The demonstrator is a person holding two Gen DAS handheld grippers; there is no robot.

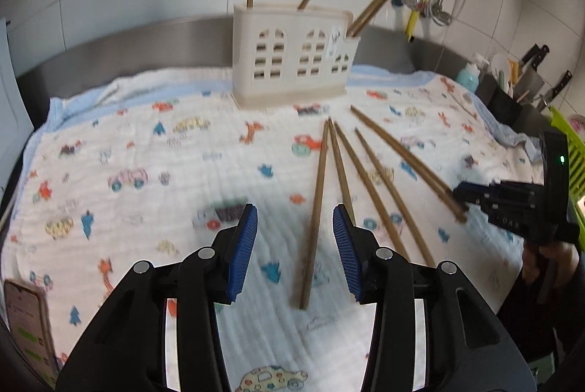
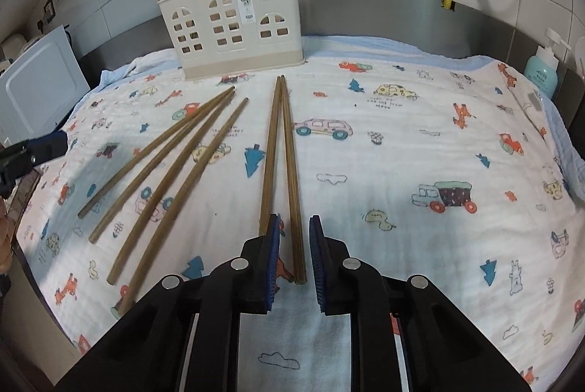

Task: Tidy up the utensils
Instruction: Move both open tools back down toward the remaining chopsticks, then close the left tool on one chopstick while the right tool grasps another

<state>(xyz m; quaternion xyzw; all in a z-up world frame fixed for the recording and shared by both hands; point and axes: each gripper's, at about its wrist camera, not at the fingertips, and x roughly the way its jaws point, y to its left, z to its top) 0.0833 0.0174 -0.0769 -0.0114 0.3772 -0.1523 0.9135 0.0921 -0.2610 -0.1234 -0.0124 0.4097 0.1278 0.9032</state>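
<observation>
On printed cloth (image 2: 402,92), six chopsticks (image 2: 289,172), holder (image 2: 234,33) label unreadable

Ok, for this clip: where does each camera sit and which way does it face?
Left wrist: on the left gripper, jaws open, facing the cream holder across the printed cloth; the right gripper shows at far right.
Right wrist: on the right gripper, jaws open around one chopstick pair.
Shared: holder, cloth, loose chopsticks.
</observation>
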